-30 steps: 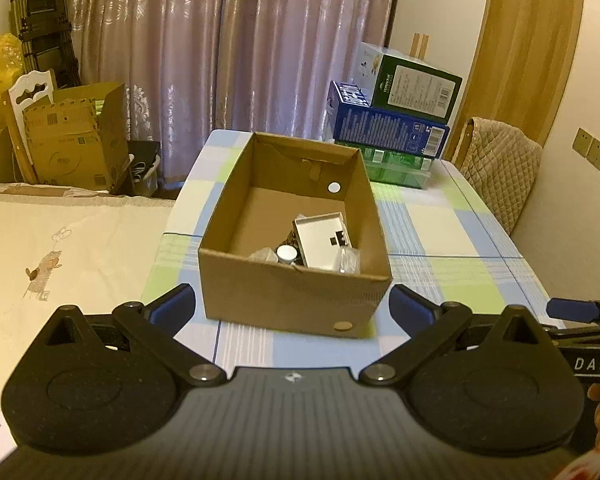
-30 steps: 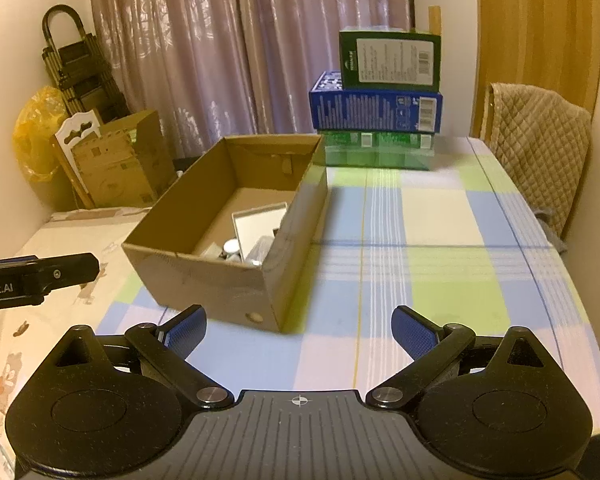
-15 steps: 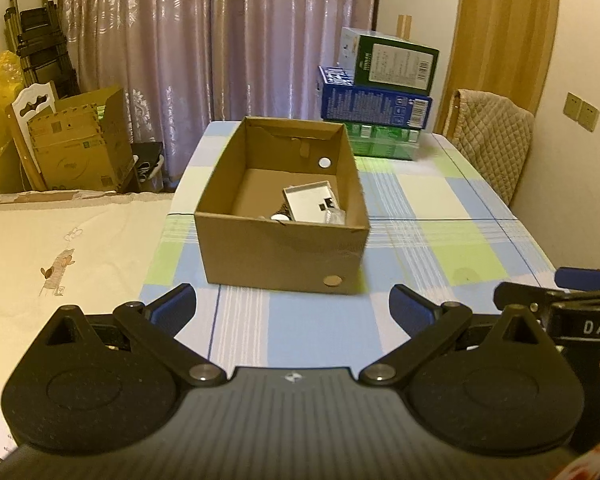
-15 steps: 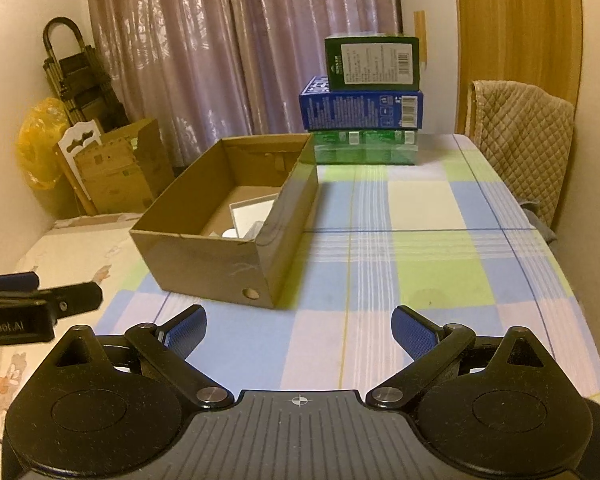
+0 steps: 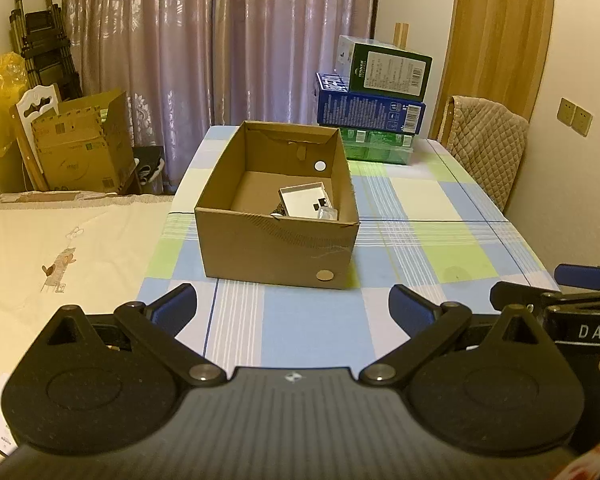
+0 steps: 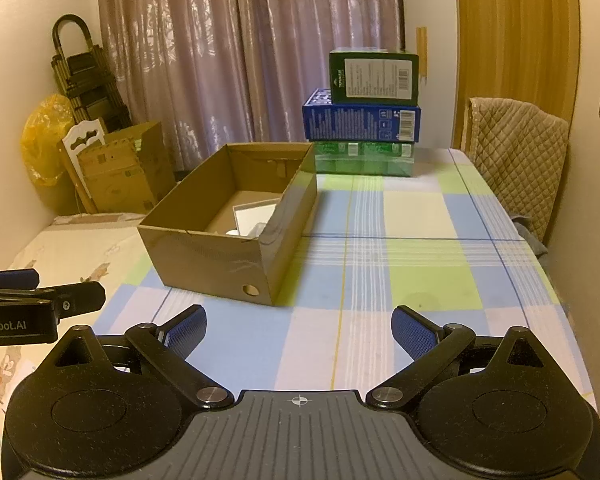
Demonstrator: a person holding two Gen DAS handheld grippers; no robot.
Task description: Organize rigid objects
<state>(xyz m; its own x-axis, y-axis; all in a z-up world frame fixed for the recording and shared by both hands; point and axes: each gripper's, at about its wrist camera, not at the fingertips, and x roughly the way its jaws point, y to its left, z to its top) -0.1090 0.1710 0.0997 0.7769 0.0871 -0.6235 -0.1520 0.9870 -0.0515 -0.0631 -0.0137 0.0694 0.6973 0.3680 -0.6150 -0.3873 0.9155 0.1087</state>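
Two grippers are in view, and both hold nothing: the left gripper (image 5: 292,308) has its jaws spread wide apart above the near edge of the table (image 5: 452,256), and the right gripper (image 6: 298,330) has its jaws equally wide apart beside it. Each unit is visible at the margin of the other's camera. The cardboard box (image 5: 276,248) stands on the checked tablecloth toward the left side of the table, well apart from both grippers. Inside it, against the near right corner, lie a flat white case (image 5: 305,202), a small clear container (image 5: 327,213) and at least one further small item that is too small to identify. Judged from this arrangement, the collecting stage appears largely complete: no loose rigid object remains on the visible cloth. The stacked boxes (image 6: 364,120) at the far end of the table stand outside the cardboard box; whether they belong to the task cannot be determined. Remaining work, if any, is not evident from these views.
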